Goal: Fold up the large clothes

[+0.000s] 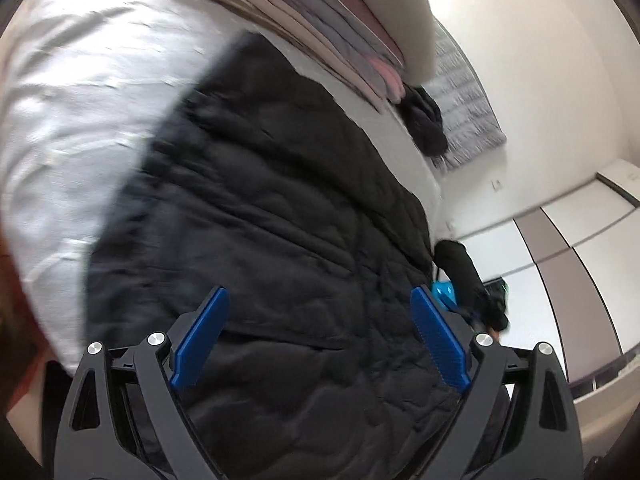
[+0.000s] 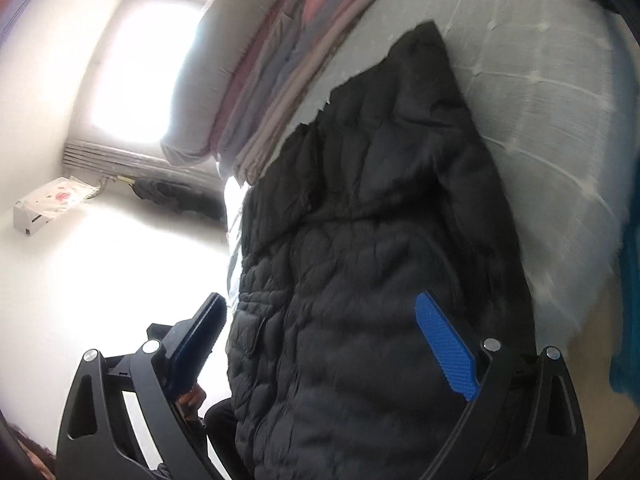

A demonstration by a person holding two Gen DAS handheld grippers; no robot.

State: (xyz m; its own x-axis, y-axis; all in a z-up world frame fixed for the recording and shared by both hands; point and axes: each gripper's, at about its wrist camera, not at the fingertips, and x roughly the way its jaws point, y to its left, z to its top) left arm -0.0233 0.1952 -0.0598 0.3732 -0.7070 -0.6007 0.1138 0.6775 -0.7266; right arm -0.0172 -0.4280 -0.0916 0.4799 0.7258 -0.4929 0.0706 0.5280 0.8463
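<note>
Bed: black jacket spread beyond both wide-apart jaws, ungripped.

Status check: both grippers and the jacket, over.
Left gripper open, nothing held. Right gripper open, nothing held. Black jacket lies on the bed, not gripped. Stack of folded clothes beyond it.

We see a black quilted jacket on a white bed w/ pink, grey & beige folded stack, blue gripper pads.
</note>
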